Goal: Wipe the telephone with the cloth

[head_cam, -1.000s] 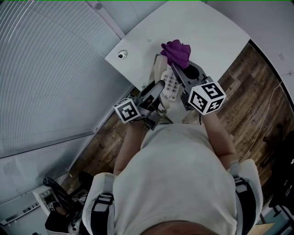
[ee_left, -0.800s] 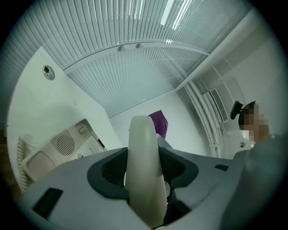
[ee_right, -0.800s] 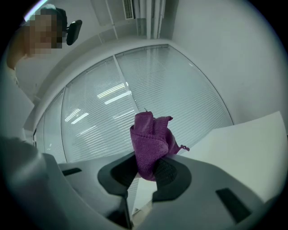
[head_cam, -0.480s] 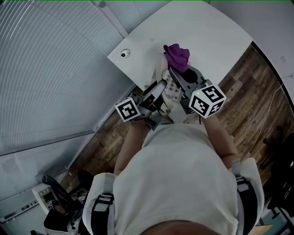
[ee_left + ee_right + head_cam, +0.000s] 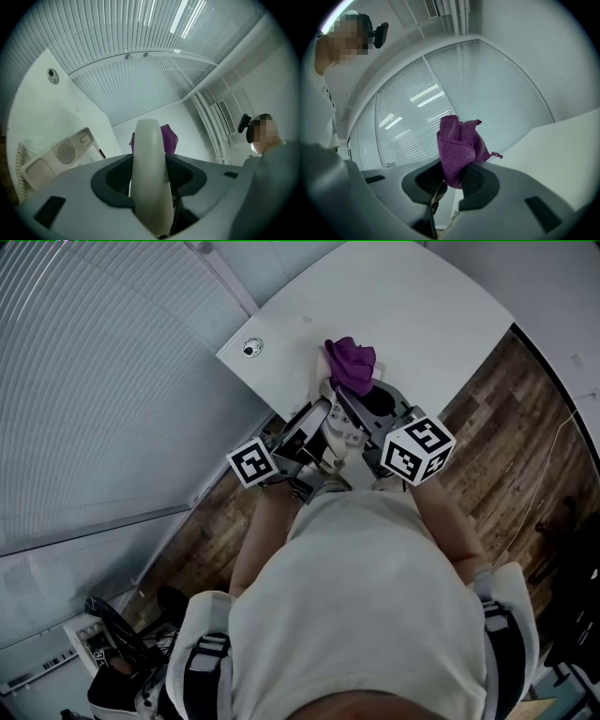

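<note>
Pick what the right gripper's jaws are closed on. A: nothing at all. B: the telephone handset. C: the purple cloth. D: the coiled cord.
C: in the right gripper view the right gripper pinches the purple cloth between its jaws, with the cloth bunched up above them; the cream handset sits in the left gripper instead.

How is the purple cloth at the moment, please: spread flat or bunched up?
Bunched up: the cloth stands as a crumpled wad, its lower end pinched between the right gripper's jaws.
</note>
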{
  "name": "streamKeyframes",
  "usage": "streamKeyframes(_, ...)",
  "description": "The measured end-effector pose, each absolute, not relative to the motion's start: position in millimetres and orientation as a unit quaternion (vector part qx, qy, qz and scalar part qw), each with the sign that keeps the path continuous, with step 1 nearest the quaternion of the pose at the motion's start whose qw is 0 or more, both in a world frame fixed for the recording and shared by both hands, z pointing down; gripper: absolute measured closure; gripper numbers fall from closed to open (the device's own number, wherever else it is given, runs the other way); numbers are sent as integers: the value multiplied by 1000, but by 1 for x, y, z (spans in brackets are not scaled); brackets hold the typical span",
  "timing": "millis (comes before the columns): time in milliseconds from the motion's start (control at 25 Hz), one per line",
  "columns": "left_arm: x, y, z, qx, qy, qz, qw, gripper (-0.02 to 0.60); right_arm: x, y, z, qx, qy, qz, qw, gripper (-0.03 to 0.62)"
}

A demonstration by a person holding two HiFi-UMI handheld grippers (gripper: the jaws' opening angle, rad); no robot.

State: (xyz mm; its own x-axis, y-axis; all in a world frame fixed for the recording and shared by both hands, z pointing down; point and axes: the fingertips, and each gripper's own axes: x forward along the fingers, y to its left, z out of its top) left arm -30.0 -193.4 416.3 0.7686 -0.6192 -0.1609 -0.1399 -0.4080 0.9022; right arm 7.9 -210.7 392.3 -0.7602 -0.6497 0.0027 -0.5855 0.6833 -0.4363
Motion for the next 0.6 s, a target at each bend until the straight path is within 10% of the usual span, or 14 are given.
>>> streamKeyframes(600,-31,-195,405,796,-227,-272,491,371,-5,-192,394,-268,933,-228,73,505)
